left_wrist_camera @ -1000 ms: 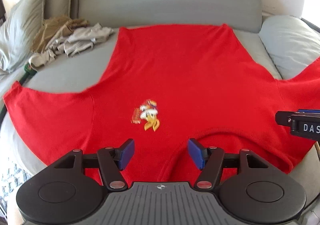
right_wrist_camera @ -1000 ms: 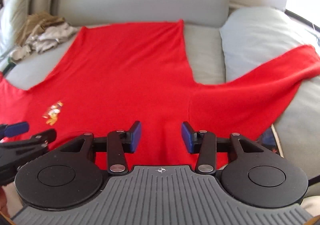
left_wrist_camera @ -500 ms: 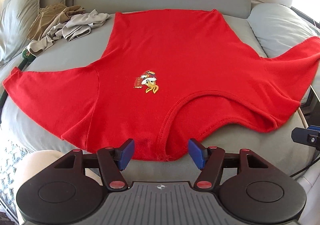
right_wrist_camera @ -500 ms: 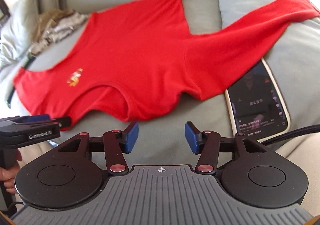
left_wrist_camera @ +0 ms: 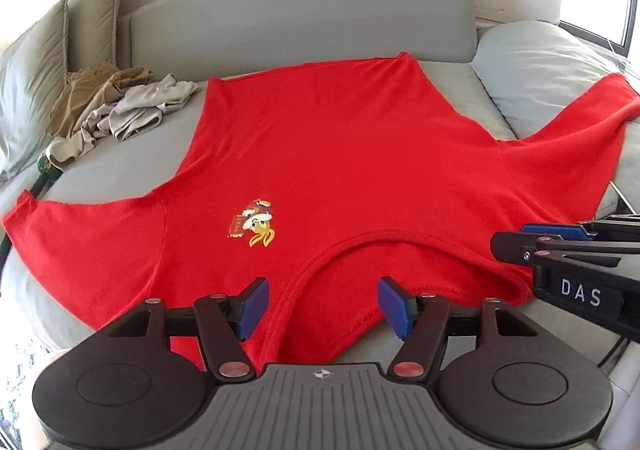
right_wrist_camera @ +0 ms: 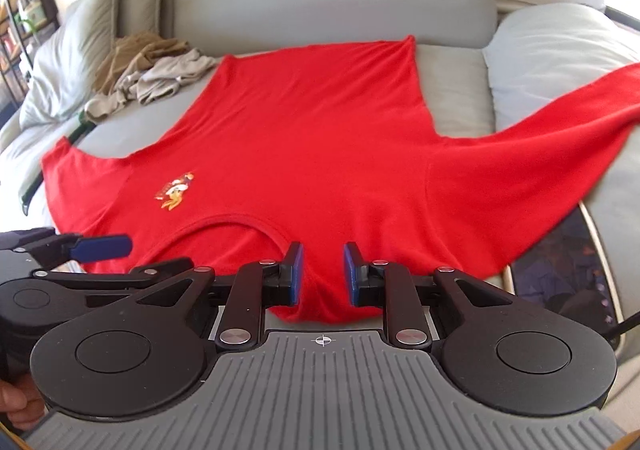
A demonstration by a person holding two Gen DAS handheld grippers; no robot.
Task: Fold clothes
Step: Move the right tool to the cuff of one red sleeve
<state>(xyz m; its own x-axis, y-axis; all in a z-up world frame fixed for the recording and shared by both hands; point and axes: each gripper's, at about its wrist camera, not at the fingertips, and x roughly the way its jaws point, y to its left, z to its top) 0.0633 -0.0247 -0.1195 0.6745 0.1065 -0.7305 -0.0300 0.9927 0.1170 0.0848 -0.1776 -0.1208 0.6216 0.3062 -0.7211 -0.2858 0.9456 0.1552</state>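
A red T-shirt (left_wrist_camera: pixel 332 170) with a small cartoon print (left_wrist_camera: pixel 254 228) lies spread flat on a grey bed, collar toward me, sleeves out to both sides; it also shows in the right wrist view (right_wrist_camera: pixel 304 154). My left gripper (left_wrist_camera: pixel 320 304) is open and empty, just above the collar's left side. My right gripper (right_wrist_camera: pixel 322 274) is open with its jaws partly closed, at the shoulder right of the collar, holding nothing. Each gripper shows at the edge of the other's view.
A heap of beige and grey clothes (left_wrist_camera: pixel 120 106) lies at the back left by pillows (left_wrist_camera: pixel 32 82). A grey headboard (left_wrist_camera: pixel 304 14) runs behind. A large pillow (left_wrist_camera: pixel 540 66) lies under the right sleeve. A phone (right_wrist_camera: pixel 568 270) lies at the bed's right edge.
Both grippers have moved forward and down toward the collar after pulling back half a second ago. The right gripper's jaws have narrowed. The shirt lies as before.
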